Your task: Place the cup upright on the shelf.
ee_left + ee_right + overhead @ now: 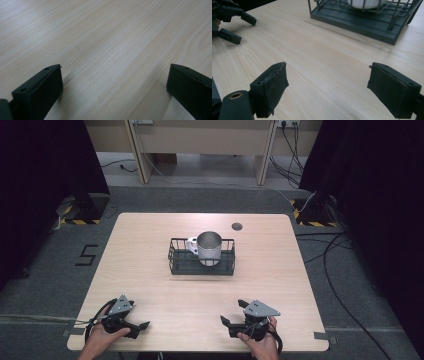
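Left gripper (142, 325) at near-left table (150, 285) edge, jaws spread, empty, resting low on wood, aimed toward 3 o'clock

Basket (202, 263) mid-table, long axis 9-to-3; steel cup (209, 247) upright inside, white mug (192, 243) touching cup's 9 o'clock side

Right gripper (232, 315) at near-right edge, jaws spread, empty, aimed roughly 10 o'clock

Key relation: cup lies about 1 o'clock from left gripper, 11 o'clock from right gripper; right gripper judged slightly nearer, basket (362, 17) ahead in its view
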Motion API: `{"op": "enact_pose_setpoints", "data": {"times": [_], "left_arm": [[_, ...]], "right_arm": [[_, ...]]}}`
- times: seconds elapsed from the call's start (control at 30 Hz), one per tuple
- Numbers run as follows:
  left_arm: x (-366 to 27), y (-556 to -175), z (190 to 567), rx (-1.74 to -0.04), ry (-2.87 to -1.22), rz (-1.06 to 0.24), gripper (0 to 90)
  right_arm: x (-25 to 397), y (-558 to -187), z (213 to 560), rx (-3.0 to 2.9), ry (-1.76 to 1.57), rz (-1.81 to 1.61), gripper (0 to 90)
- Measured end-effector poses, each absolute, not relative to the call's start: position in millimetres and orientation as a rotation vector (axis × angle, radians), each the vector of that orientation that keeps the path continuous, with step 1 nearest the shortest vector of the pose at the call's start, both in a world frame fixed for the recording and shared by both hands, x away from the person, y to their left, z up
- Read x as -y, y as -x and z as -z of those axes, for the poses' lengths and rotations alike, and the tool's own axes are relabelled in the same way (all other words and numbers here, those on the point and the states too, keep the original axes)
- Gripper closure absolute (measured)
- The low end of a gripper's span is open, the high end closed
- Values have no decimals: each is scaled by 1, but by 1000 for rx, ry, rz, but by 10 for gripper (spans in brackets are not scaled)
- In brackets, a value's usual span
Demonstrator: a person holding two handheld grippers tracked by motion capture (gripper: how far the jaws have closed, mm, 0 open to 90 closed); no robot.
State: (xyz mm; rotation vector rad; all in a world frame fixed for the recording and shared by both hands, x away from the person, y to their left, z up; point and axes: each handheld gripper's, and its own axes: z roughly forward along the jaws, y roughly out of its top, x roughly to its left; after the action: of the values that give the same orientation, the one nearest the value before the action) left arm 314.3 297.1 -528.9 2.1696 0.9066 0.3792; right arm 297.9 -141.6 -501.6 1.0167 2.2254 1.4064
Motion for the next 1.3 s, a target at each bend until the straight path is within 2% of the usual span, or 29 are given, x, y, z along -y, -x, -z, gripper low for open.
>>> {"op": "enact_pose_setpoints", "data": {"times": [0.93,1.3], "left_arm": [[-297,-314,529,-906,-2170,-379,0],[-297,-314,529,-905,-2170,-379,0]], "right_arm": [[144,-274,525,-2229,-1113,-1307,153],[140,-267,537,-2240,-1073,-1160,138]]}}
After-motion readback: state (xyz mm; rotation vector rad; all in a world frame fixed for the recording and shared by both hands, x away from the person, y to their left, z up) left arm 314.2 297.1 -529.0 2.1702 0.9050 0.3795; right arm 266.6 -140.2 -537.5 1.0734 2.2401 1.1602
